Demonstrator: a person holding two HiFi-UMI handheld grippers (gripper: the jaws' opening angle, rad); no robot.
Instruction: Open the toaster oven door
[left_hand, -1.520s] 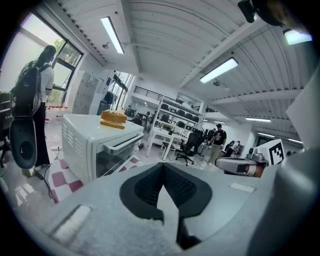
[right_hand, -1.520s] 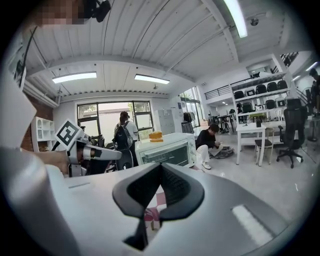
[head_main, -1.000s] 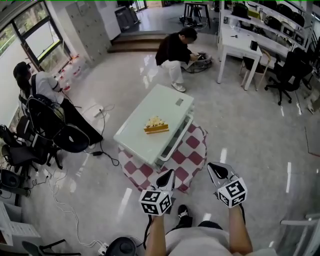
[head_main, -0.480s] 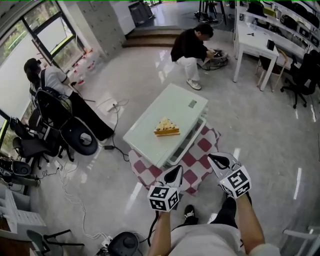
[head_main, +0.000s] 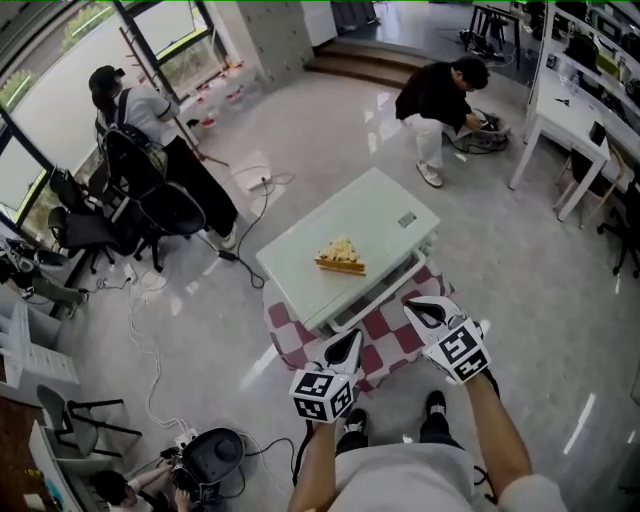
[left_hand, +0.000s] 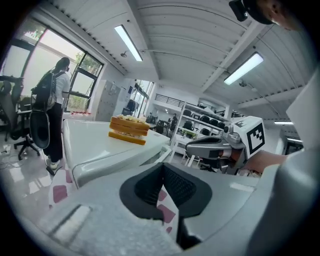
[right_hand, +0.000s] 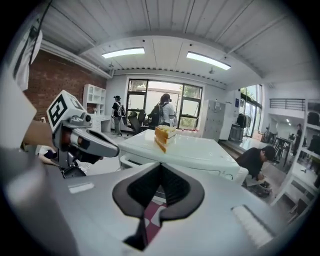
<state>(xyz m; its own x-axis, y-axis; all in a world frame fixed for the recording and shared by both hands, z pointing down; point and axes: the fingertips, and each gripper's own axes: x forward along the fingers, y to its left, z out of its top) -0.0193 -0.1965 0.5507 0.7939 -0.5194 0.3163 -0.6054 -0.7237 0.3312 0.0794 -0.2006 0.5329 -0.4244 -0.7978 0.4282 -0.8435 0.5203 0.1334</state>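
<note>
Toaster oven (head_main: 372, 212), white, on a checked mat (head_main: 392, 335) on the floor, long axis lower-left to upper-right in head view, door face turned toward the right hand-held gripper (head_main: 420, 308), nearer, and the left hand-held gripper (head_main: 350, 342), both pressed together and empty.

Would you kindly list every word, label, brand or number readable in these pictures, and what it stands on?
No text can be read.
The grey label on top of the toaster oven: too small to read.
The left gripper and right gripper carry only black-and-white square markers, no words.
</note>
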